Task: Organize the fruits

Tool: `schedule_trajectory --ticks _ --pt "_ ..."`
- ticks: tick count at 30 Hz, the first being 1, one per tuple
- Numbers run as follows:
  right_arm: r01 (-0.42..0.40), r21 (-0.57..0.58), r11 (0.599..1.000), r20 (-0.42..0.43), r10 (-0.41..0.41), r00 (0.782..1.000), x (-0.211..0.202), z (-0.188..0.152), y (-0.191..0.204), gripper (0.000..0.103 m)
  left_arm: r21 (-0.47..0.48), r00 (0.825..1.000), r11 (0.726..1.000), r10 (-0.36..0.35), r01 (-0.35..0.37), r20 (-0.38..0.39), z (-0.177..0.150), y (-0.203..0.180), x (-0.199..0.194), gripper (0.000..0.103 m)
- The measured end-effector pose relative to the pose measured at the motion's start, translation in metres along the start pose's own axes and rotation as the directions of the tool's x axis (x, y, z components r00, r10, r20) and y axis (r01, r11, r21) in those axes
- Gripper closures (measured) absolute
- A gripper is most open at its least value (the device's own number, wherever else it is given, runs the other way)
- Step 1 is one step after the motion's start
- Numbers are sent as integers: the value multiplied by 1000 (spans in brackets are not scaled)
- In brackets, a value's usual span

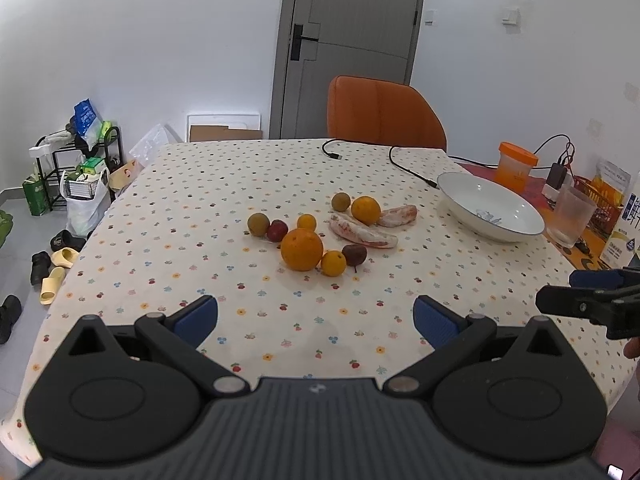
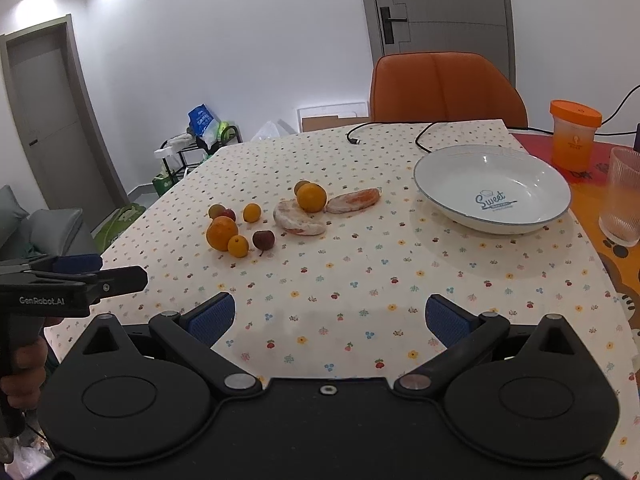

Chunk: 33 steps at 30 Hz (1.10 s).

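Several fruits lie loose on the flowered tablecloth: a big orange (image 1: 301,249) (image 2: 221,233), small oranges (image 1: 333,263) (image 2: 238,246), a dark red fruit (image 1: 354,255) (image 2: 263,240), brownish round fruits (image 1: 258,224) and two peeled pomelo wedges (image 1: 362,231) (image 2: 298,218). A white bowl (image 1: 491,207) (image 2: 493,188) stands empty to their right. My left gripper (image 1: 316,320) is open and empty, near the table's front edge. My right gripper (image 2: 330,318) is open and empty, also well short of the fruits.
An orange chair (image 1: 384,114) stands behind the table. Black cables (image 1: 400,164) lie at the back. An orange-lidded cup (image 2: 574,134) and a clear glass (image 2: 624,196) stand right of the bowl. A shoe rack (image 1: 76,168) and slippers are on the floor at left.
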State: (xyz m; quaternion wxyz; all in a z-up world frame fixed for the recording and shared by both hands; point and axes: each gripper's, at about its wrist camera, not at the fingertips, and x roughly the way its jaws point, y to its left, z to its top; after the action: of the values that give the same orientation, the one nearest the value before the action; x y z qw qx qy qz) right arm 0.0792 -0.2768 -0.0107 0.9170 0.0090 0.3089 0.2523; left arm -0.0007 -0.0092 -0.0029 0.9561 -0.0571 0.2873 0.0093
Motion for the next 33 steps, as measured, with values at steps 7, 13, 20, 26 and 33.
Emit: schedule_trajectory --ticks 7,13,20,26,33 --pt "4 1 1000 3 -4 1000 -2 1 0 0 2 1000 1000 -2 2 2 0 -1 0 0" --pt "9 9 1000 0 -9 1000 -1 1 -2 0 -2 1000 1000 -1 1 0 0 1 1 0" --pt "-4 14 1000 0 4 1000 -1 2 -1 0 -7 1000 1000 3 -3 -1 0 3 2 0" --pt "0 11 1000 1 0 1000 -1 2 -1 0 -6 1000 1000 1 -1 2 -1 4 1 0" --pt "3 10 1000 2 -3 1000 -1 2 0 0 -5 1000 1000 4 -4 0 -1 4 1 0"
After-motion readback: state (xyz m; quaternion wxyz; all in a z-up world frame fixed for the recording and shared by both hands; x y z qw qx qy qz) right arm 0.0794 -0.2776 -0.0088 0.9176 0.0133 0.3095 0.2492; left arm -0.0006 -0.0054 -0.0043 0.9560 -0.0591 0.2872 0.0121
